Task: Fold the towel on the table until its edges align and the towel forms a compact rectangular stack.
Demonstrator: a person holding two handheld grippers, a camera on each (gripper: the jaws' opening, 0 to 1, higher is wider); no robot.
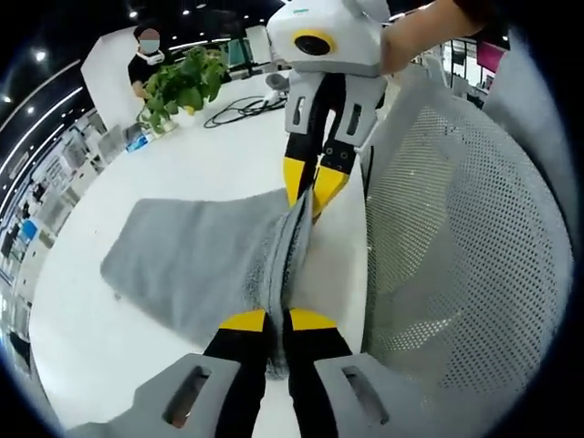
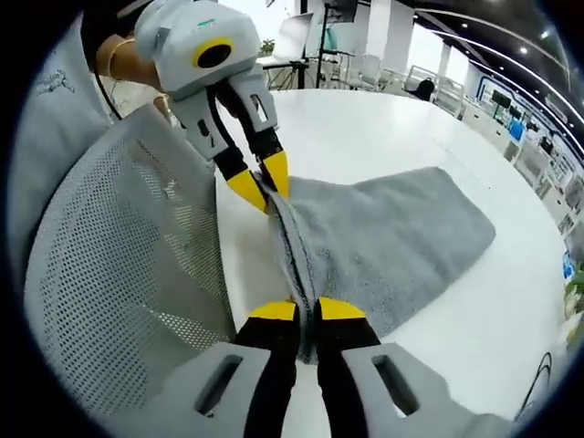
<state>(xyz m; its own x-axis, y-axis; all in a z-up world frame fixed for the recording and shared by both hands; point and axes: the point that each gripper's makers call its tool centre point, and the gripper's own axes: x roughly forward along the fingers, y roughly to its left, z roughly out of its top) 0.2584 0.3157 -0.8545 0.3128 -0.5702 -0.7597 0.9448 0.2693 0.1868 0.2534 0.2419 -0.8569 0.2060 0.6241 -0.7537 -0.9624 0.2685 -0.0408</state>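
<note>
Left tool [image 1: 276, 320] and right tool [image 2: 307, 309] face each other, jaws clamped.

Grey towel [image 1: 196, 260], one edge lifted taut, rest on table [image 1: 109, 365]

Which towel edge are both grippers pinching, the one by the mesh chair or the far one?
The edge beside the mesh chair: left gripper and right gripper clamp the grey towel there, lifting it; the far edge lies flat.
</note>
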